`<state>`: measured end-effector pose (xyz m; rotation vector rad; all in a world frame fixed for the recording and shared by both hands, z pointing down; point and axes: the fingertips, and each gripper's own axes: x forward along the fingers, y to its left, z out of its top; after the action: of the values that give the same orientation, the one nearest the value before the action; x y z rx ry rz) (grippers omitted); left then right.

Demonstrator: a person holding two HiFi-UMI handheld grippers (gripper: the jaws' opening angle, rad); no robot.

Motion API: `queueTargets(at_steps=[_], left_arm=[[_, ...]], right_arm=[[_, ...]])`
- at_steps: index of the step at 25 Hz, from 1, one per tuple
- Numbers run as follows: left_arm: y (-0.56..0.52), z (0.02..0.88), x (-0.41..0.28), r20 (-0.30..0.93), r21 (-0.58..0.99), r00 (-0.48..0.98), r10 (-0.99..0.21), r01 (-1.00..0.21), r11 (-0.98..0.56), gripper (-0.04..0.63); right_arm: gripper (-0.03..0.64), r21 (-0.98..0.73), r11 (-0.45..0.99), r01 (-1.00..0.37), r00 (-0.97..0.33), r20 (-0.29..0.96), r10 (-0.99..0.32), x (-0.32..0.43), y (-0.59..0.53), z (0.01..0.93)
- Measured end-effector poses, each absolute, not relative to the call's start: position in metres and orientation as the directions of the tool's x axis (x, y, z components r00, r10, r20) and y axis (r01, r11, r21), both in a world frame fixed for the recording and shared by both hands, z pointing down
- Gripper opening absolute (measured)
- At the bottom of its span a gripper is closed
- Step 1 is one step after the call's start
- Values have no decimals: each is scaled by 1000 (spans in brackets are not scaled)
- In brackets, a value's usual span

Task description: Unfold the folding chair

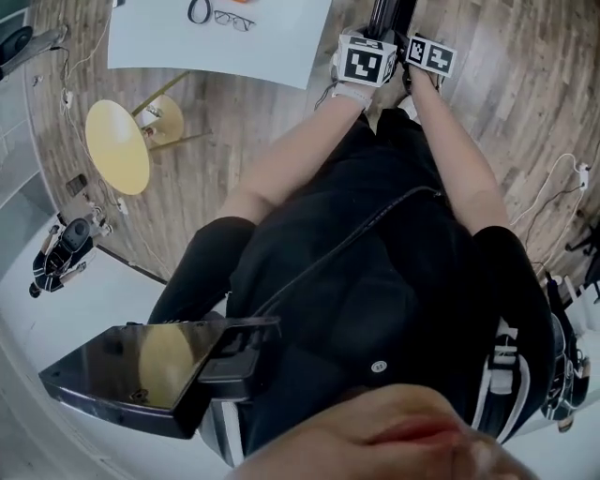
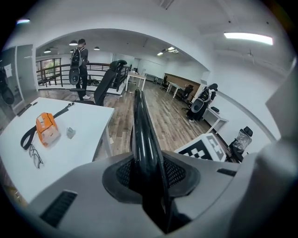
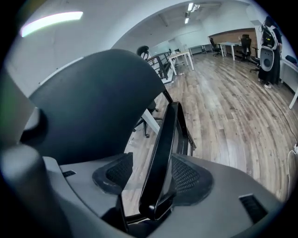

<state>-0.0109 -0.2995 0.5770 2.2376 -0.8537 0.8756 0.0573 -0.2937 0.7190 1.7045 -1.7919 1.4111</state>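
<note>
The black folding chair (image 1: pixel 390 13) shows only as a dark strip at the top edge of the head view, beyond both hands. My left gripper (image 1: pixel 366 62) is shut on a glossy black edge of the chair (image 2: pixel 142 135), which runs up between its pads (image 2: pixel 179 172). My right gripper (image 1: pixel 431 54) stands beside the left one. A black frame bar (image 3: pixel 163 148) passes between the right gripper's (image 3: pixel 153 179) jaws. Floor shows through a gap on the bar's left side, so this gripper is open. The chair's wide dark panel (image 3: pixel 93 102) fills the left of that view.
A white table (image 2: pixel 79 139) stands left of the chair with an orange box (image 2: pixel 45 128), glasses (image 2: pixel 36 157) and a strap on it. A yellow round stool (image 1: pixel 117 145) is on the wood floor. A person with a backpack (image 2: pixel 78 65) stands far off by a railing.
</note>
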Motion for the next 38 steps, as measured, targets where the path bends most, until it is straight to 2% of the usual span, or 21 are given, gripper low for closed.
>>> queueTargets(at_steps=[3, 11, 15, 16, 18, 20, 38], left_arm=[[-296, 580, 7, 737, 273, 573, -358, -737, -618, 87], [-289, 576, 12, 720, 262, 572, -394, -749, -608, 84], [-291, 575, 11, 714, 266, 580, -393, -743, -614, 84], [-291, 575, 10, 712, 266, 581, -393, -742, -615, 84], [-292, 575, 6, 710, 265, 583, -396, -741, -617, 84], [-292, 575, 3, 708, 262, 586, -395, -737, -623, 84], [-300, 576, -19, 691, 314, 649, -318, -665, -677, 100]], right_arm=[[252, -443, -204, -873, -263, 780, -567, 63, -305, 747], [283, -357, -244, -902, -183, 827, -532, 62, -321, 787], [285, -355, -284, -891, -195, 863, -466, 52, -317, 805], [281, -359, -303, -883, -198, 869, -454, 51, -314, 809], [218, -366, -302, -880, -199, 863, -464, 49, -314, 812], [193, -369, -290, -883, -197, 852, -484, 47, -315, 811], [186, -397, -289, -871, -204, 827, -523, 72, -301, 809]])
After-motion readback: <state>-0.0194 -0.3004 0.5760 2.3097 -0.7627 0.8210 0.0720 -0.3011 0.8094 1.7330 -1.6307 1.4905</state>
